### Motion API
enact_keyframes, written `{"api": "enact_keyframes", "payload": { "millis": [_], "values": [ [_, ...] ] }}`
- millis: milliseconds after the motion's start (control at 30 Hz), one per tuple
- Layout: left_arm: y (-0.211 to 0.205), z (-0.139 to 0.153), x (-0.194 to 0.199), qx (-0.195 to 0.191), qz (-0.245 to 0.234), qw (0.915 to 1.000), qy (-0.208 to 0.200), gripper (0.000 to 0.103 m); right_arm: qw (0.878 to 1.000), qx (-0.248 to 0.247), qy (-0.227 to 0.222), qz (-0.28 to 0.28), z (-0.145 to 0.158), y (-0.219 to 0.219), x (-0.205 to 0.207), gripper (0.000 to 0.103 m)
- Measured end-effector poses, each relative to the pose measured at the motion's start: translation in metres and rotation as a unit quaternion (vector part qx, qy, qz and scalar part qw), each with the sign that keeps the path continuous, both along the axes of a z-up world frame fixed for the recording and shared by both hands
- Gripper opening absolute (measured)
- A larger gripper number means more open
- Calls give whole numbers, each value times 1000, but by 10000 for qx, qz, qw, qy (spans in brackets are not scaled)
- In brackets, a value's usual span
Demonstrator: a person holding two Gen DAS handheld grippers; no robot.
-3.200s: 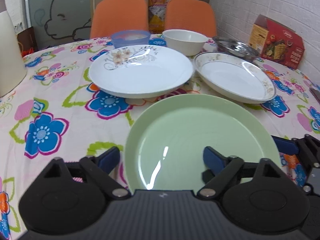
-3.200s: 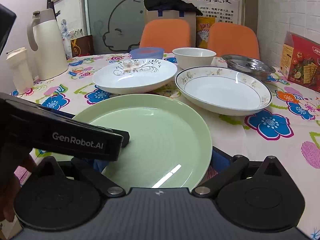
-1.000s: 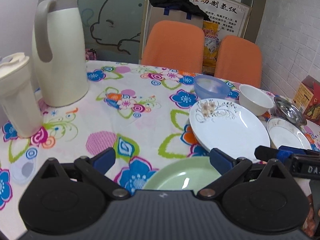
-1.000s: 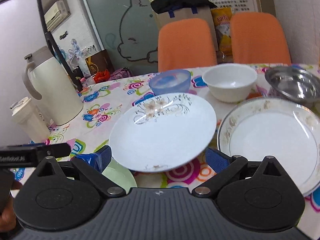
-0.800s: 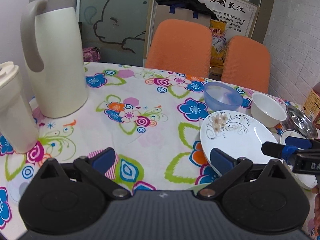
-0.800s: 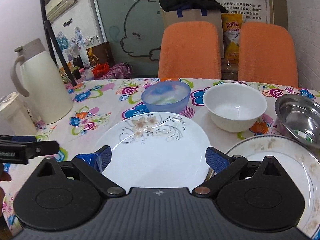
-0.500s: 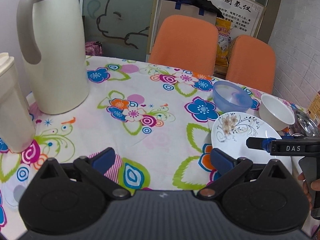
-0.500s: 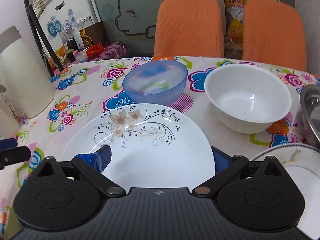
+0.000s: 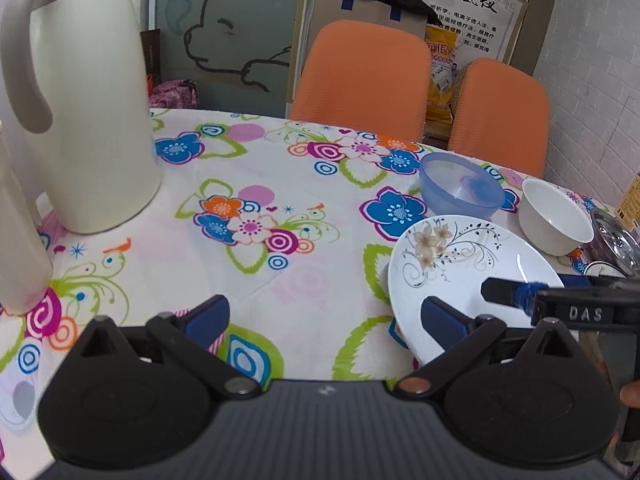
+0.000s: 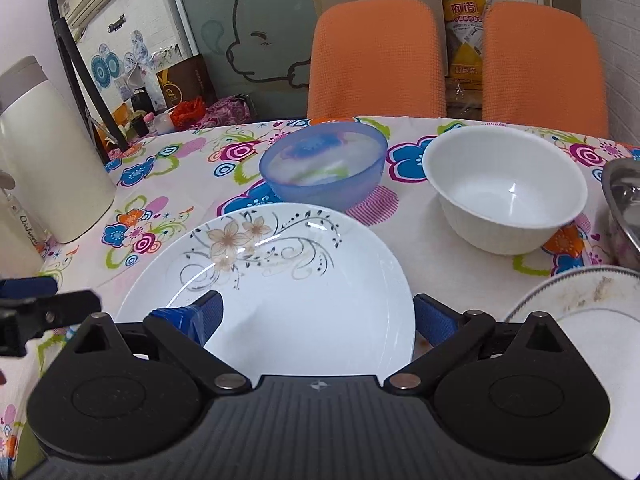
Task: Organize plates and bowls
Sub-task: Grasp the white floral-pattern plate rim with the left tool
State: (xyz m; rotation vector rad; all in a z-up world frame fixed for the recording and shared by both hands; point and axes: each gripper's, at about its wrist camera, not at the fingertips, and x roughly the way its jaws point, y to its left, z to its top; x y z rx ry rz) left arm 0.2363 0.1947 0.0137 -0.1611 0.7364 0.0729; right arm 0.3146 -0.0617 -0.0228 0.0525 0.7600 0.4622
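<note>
A white floral plate (image 10: 296,280) lies on the flowered tablecloth, and the near part of it sits between the fingers of my open right gripper (image 10: 316,320). The left finger hangs over the plate's surface; the right finger is at its right edge. Behind the plate stand a translucent blue bowl (image 10: 324,172) and a white bowl (image 10: 504,188). A gold-rimmed white plate (image 10: 592,312) lies at the right. My left gripper (image 9: 324,320) is open over bare tablecloth, left of the floral plate (image 9: 472,272). From there the right gripper (image 9: 560,304) shows above the plate's near edge.
A steel bowl (image 10: 624,200) sits at the far right. A cream thermos (image 9: 80,120) and a pale bottle (image 9: 16,240) stand at the table's left. Two orange chairs (image 9: 360,76) stand behind the table. Open tablecloth (image 9: 248,232) spans the middle left.
Both grippers have left the green plate, which is now out of view. The right gripper has moved forward and low onto the floral plate. The left gripper has drifted forward over the cloth.
</note>
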Motion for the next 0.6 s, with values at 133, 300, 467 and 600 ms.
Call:
{"api": "enact_keyframes", "payload": {
  "millis": [133, 300, 467, 600],
  "values": [
    [-14, -4, 27, -97, -308, 9993, 201, 101, 9996, -246, -123, 64, -1, 8, -12, 88],
    [-31, -15, 54, 30, -495, 9976, 493, 101, 9983, -444, -345, 176, -5, 11, -17, 90],
    [-39, -25, 66, 117, -624, 9957, 669, 101, 9963, -597, -505, 349, -14, 14, -15, 91],
    [-43, -32, 66, 251, -656, 9949, 724, 100, 9955, -578, -594, 465, -15, 11, -17, 91]
  ]
}}
